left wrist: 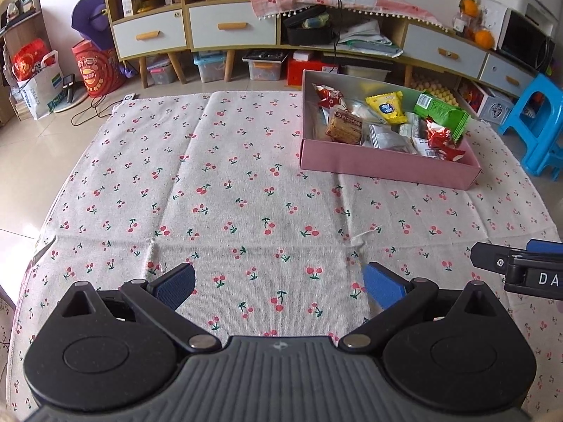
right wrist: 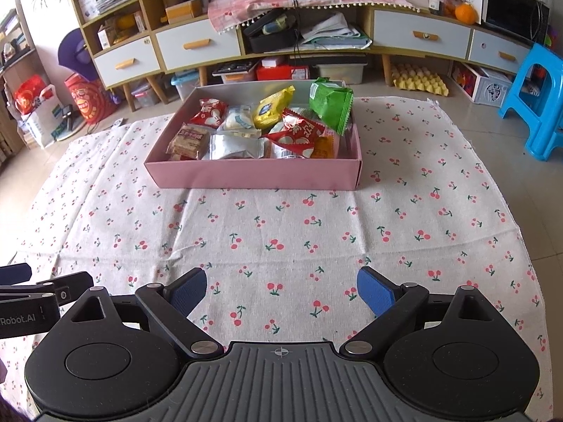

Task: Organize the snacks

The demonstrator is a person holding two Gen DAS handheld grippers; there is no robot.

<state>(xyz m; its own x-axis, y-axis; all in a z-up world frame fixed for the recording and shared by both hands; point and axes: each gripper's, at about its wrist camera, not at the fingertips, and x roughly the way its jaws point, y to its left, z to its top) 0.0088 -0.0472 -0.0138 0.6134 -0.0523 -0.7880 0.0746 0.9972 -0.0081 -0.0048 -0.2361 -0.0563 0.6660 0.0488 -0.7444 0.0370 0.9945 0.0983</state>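
Pink cardboard box [right wrist: 253, 176], shallow and open-topped, on the cherry-print cloth [right wrist: 281, 232] at its far half, filled with wrapped snacks: green packet [right wrist: 330, 105] leaning on the right wall, yellow packet [right wrist: 272, 107], red wrappers [right wrist: 299, 133], brown biscuit pack [right wrist: 188, 142], silver pouches [right wrist: 235, 146]. Left gripper [left wrist: 279, 286] and right gripper [right wrist: 281, 290] low over bare cloth near the front edge, fingers spread wide with nothing between. Lower snack layers buried, print on wrappers too small to read, orange item [right wrist: 323, 147] at the box's front right corner only partly seen.
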